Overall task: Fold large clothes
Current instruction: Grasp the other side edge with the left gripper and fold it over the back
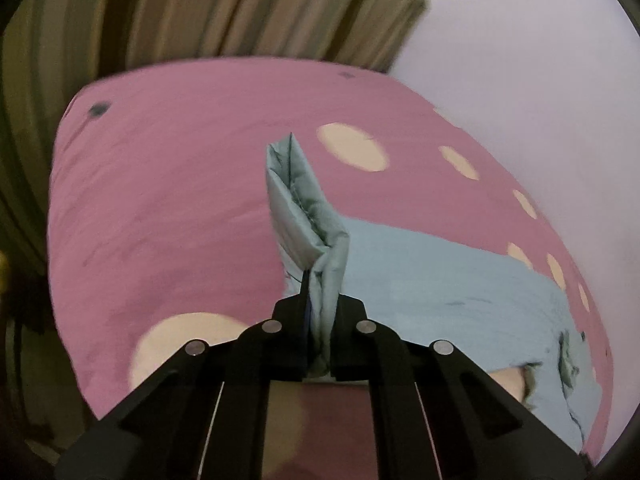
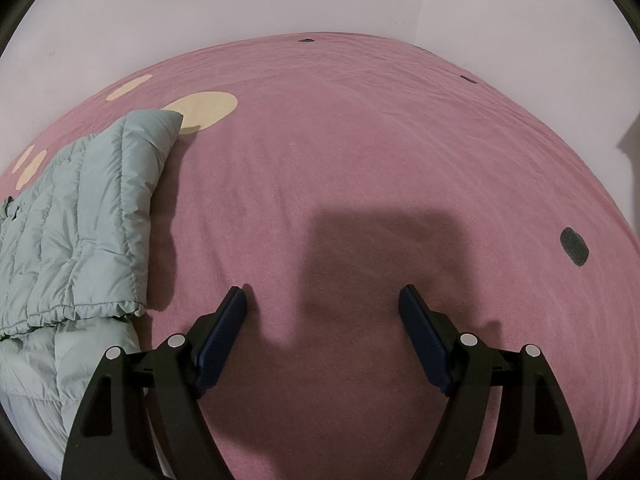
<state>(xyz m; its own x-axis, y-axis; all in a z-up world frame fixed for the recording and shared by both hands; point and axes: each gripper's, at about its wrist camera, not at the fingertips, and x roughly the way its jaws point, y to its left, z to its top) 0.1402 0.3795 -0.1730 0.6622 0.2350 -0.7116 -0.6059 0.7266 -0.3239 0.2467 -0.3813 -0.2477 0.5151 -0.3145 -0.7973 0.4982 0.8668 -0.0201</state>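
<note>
A pale blue quilted puffer jacket lies on a pink bed sheet. My left gripper is shut on a bunched edge of the jacket, and a folded flap of it stands up beyond the fingers. In the right wrist view the jacket lies folded at the left, its elastic hem toward me. My right gripper is open and empty, low over the bare sheet to the right of the jacket.
The sheet has cream ovals and dark spots. A white wall runs behind the bed. Striped olive curtains hang at the far left in the left wrist view.
</note>
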